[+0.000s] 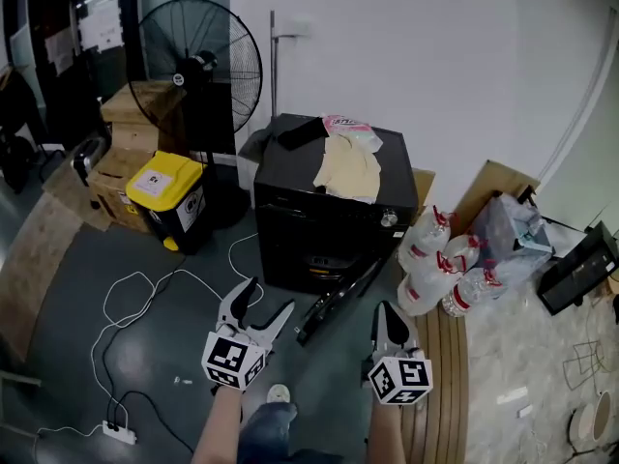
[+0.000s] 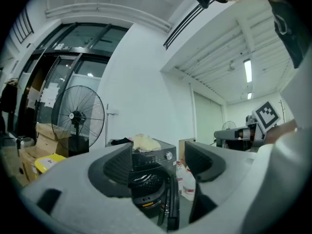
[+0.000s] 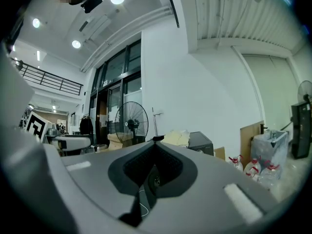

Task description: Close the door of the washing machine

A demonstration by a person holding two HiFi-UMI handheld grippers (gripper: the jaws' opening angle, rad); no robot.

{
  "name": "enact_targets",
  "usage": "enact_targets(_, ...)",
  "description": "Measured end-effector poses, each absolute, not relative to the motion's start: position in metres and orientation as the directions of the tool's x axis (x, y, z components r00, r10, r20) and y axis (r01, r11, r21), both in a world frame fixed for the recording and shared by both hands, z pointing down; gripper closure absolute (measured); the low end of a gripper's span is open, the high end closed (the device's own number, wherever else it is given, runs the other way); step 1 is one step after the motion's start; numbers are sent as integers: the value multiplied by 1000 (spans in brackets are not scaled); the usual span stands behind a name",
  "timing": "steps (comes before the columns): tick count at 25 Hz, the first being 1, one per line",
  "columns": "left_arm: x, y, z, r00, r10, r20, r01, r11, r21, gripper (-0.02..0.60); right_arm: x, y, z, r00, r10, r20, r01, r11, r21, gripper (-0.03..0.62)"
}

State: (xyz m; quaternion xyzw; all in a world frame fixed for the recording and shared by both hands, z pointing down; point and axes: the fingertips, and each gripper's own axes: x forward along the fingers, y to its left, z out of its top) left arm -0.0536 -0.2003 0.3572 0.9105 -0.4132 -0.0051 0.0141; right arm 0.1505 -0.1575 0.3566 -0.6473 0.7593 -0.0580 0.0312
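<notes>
A black front-loading washing machine (image 1: 334,211) stands against the white wall. Its round door (image 1: 338,303) hangs open, swung out toward me over the floor. My left gripper (image 1: 271,296) is held low in front of the machine, left of the door, with its jaws apart and nothing between them. In the left gripper view the machine (image 2: 148,165) and the door's edge (image 2: 171,204) show through the gap of the left gripper (image 2: 158,162). My right gripper (image 1: 388,309) hovers just right of the door, shut and holding nothing. The right gripper view shows the right gripper (image 3: 155,152) with its jaws pressed together.
A cream cloth (image 1: 350,167) and a pink packet lie on the machine's top. A standing fan (image 1: 198,66), a yellow bin (image 1: 166,198) and cardboard boxes are at left. Several water bottles (image 1: 440,269) stand at right. White cables (image 1: 135,303) and a power strip (image 1: 118,433) cross the floor.
</notes>
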Motion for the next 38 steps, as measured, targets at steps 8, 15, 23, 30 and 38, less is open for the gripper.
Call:
enact_targets(8,-34,-296,382,672,-740,44,-741,-669,61,256,162,-238,384,-155,-983,100,-979,140,-146,582)
enact_targets(15,-12,-328,417,679,-725,116,-734,-673,90,256,179,-275,419,-173,-967,188,-975,141,-171,581)
enact_targets(23,32,-299,583,730,-615,298,-664,-742,95,258,173,-290,538,-225,-928,298,-966,171,-196,580)
enact_targets(30,78,-248,747,732,-530,428,-624,-774,108,303,176,-282,650,-260,-886,384,-958,188,-216,582)
enact_targets(38,90,-250,788,703,-529,475,-647,-753,118,366,169,-285,677,-296,-861,415,-949,216,-228,581)
